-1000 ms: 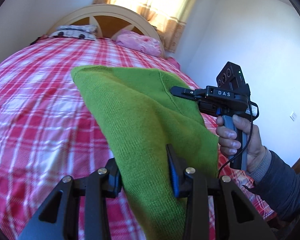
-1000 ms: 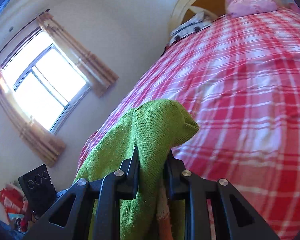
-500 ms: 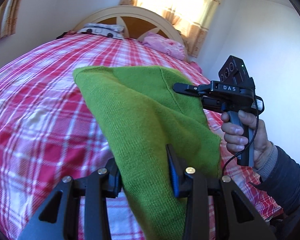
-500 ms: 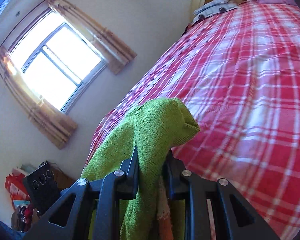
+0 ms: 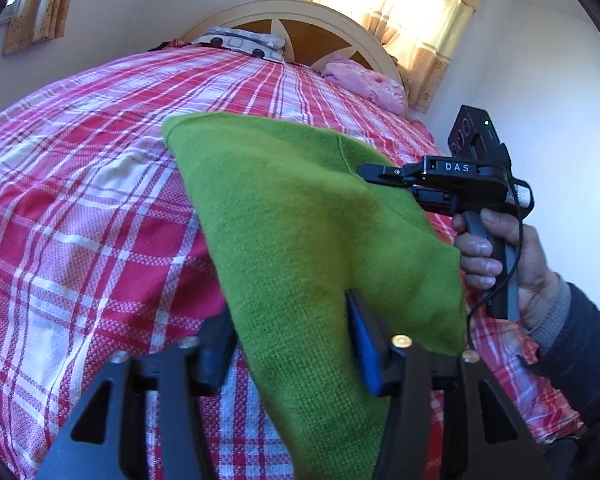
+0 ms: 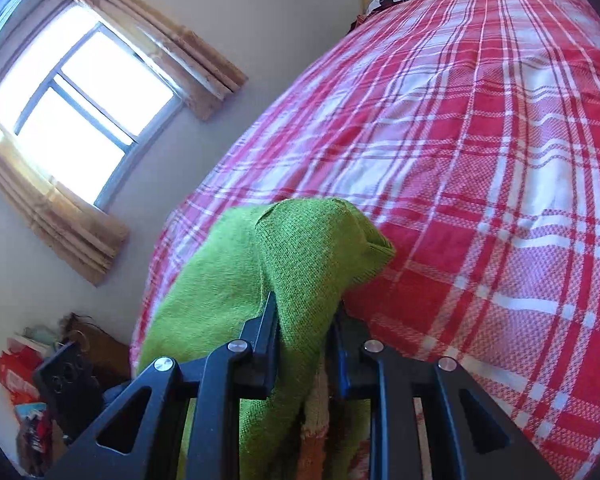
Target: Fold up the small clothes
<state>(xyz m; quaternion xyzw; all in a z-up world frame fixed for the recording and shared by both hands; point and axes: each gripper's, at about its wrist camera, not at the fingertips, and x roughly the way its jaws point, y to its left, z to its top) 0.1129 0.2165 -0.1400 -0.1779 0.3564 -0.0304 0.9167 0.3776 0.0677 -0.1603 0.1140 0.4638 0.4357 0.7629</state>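
A green knit garment [image 5: 292, 220] hangs between both grippers above the red plaid bed [image 5: 80, 200]. In the left wrist view the cloth passes between the left gripper [image 5: 290, 344] fingers; its jaws are opening and stand a little wider than the cloth. A hand holds the right gripper [image 5: 366, 172] at the right, its tips pinching the garment's far edge. In the right wrist view the right gripper [image 6: 304, 312] is shut on a bunched fold of the green garment [image 6: 300, 248] above the bed [image 6: 480, 160]. The left gripper's black body [image 6: 66, 376] shows at lower left.
A cream headboard [image 5: 300, 12], a patterned pillow [image 5: 244, 42] and a pink pillow [image 5: 364, 84] lie at the bed's far end. A curtained window [image 6: 80, 108] is on the wall. Bags and clutter [image 6: 24, 380] sit on the floor beside the bed.
Both grippers have carried the green garment lower and closer to the bed. The left gripper's fingers have spread wider around the cloth. The right gripper's grip is unchanged.
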